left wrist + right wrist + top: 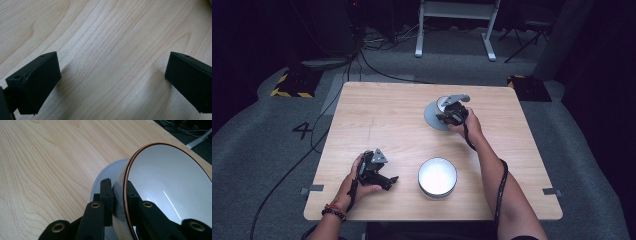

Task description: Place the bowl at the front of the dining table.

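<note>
My right gripper [449,116] [117,185] is shut on the rim of a pale bowl with a thin brown edge [170,182] [442,103], one jaw inside and one outside. The bowl is tilted over a grey plate [109,170] [430,118] at the far right-middle of the wooden table [377,115]. My left gripper [388,182] [112,72] rests low over bare wood near the front left, open, with nothing between its jaws.
A round white bowl [437,177] stands near the table's front edge, just right of my left gripper. Grey floor surrounds the table, with cables [317,125] at the left and a white frame [454,25] beyond the far edge.
</note>
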`<action>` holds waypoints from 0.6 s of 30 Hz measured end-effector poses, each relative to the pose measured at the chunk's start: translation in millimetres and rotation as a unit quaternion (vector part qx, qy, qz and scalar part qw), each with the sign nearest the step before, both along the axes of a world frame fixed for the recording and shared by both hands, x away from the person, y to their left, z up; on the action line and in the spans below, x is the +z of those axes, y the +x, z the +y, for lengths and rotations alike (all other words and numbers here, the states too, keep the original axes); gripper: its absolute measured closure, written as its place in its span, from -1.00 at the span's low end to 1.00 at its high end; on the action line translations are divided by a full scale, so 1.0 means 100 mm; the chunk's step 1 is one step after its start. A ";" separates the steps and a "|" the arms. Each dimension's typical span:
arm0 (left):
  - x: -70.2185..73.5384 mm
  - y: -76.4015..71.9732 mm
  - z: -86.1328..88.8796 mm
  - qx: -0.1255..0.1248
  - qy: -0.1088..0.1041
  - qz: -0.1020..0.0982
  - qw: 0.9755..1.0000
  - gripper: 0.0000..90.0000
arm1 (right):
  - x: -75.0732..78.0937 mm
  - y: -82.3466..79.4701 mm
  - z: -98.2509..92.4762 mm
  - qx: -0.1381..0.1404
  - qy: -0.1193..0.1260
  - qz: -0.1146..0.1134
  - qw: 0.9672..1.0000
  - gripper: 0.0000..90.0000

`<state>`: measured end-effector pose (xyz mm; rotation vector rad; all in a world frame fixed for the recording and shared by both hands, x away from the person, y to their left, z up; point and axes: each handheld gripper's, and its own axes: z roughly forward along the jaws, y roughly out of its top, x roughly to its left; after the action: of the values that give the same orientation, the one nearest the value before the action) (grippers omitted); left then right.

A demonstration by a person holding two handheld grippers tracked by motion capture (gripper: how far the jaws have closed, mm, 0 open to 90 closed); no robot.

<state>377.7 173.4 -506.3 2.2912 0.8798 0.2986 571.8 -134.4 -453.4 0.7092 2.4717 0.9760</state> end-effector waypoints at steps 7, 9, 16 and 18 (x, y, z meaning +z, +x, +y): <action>0.00 0.00 0.00 0.001 -0.002 0.002 1.000 -0.99 | -0.01 -0.01 0.02 0.008 -0.011 -0.002 1.000 0.81; 0.00 0.00 0.00 0.001 -0.002 0.001 1.000 -0.99 | -0.02 0.00 0.02 0.010 -0.007 0.000 1.000 0.82; 0.00 0.00 0.00 0.001 -0.002 0.002 1.000 -0.99 | -0.06 0.00 0.07 0.019 -0.023 0.003 1.000 0.81; 0.00 0.00 0.00 0.001 -0.001 0.001 1.000 -0.99 | -0.07 0.00 0.09 0.019 -0.029 0.003 0.999 0.81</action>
<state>377.5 173.3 -506.4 2.2895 0.8833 0.2961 571.9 -125.4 -460.3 0.6505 2.5168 0.9126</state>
